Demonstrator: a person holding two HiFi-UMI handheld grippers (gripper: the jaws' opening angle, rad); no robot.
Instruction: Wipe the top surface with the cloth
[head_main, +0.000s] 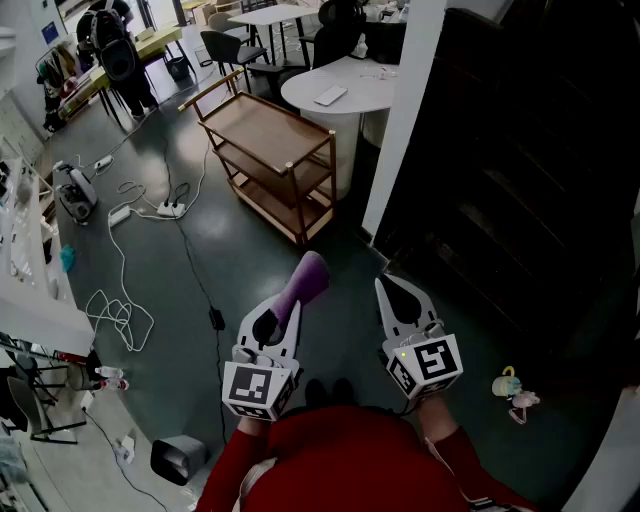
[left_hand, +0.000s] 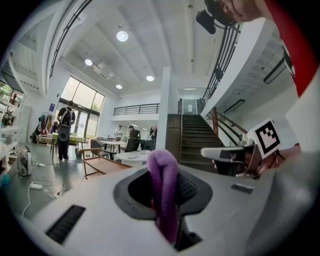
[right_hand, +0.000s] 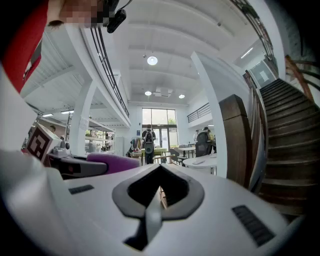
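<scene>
A purple cloth sticks out forward from my left gripper, whose jaws are shut on it. In the left gripper view the cloth stands folded between the closed jaws. My right gripper is held beside the left one, shut and empty; its own view shows its tips pressed together. A wooden cart with a bare top shelf stands a few steps ahead on the dark floor, apart from both grippers. From the right gripper view the cloth appears at the left.
A round white table stands behind the cart, a white pillar to its right. Dark stairs fill the right side. Cables and a power strip lie on the floor at left. A person with a backpack stands far off.
</scene>
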